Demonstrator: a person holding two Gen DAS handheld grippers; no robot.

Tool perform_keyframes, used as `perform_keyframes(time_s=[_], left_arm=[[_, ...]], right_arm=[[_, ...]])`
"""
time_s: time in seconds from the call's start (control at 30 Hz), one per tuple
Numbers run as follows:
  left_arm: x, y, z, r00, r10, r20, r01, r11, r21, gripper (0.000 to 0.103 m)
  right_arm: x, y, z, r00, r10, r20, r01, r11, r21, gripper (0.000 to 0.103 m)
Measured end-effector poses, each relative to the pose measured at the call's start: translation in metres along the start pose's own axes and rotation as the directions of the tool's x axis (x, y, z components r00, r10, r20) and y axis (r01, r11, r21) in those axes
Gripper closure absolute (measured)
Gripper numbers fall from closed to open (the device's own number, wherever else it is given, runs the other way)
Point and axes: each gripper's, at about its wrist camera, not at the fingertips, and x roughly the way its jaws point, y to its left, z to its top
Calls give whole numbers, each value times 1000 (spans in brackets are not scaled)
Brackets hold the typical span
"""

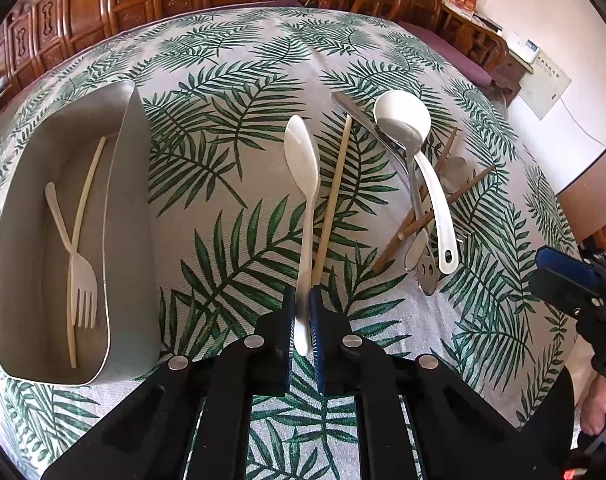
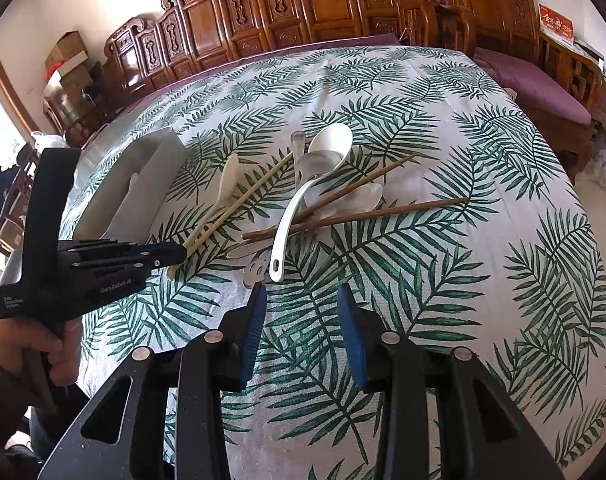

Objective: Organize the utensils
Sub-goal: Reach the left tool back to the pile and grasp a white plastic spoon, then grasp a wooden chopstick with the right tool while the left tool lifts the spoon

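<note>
My left gripper (image 1: 302, 300) is shut on the handle of a white plastic spoon (image 1: 302, 168), whose bowl points away from me; the spoon also shows in the right wrist view (image 2: 227, 180). A pale chopstick (image 1: 331, 200) lies just right of it. A grey bin (image 1: 133, 184) at the left holds a cream fork (image 1: 83, 280) and a pale chopstick (image 1: 85, 216). A pile with a white ladle (image 1: 417, 152), metal utensils and brown chopsticks (image 2: 363, 212) lies at the right. My right gripper (image 2: 301, 304) is open and empty, just short of the ladle's handle (image 2: 281, 248).
The table wears a palm-leaf cloth (image 2: 463, 280). Carved wooden chairs (image 2: 303, 4) line its far edge, with a purple-cushioned bench (image 2: 543, 84) at the right. The left gripper's body (image 2: 83, 264) sits left of the pile in the right wrist view.
</note>
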Motion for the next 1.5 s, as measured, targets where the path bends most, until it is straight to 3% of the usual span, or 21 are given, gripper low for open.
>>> perform_keyframes(time_s=[0.33,0.63,1.03,1.23,1.37,1.5], left_arm=[[-19,5,-3,1000,-16,25,17,1000,-10,100],[-45,14,-3,997,-34,71,35,999,-12,100],[-88,34,-2,990,-25,142,28,999,-22,100],[-100,39,-4,986,-19,163,24,999,-24,100],[-108,41,-6,984,-14,176,17,1000,-20,100],[-115,44,-9,982,-8,187,13,1000,-27,100]], right_arm=[[8,4,3,1000,-3,-6,3,1000,-10,64],[25,23,26,1000,23,-1,-23,999,-24,64],[91,69,59,998,24,-62,-28,998,-64,64],[115,80,65,994,-24,-102,16,996,-82,64],[119,83,65,992,-69,-110,57,992,-108,67],[119,89,60,984,-131,-117,111,980,-165,82]])
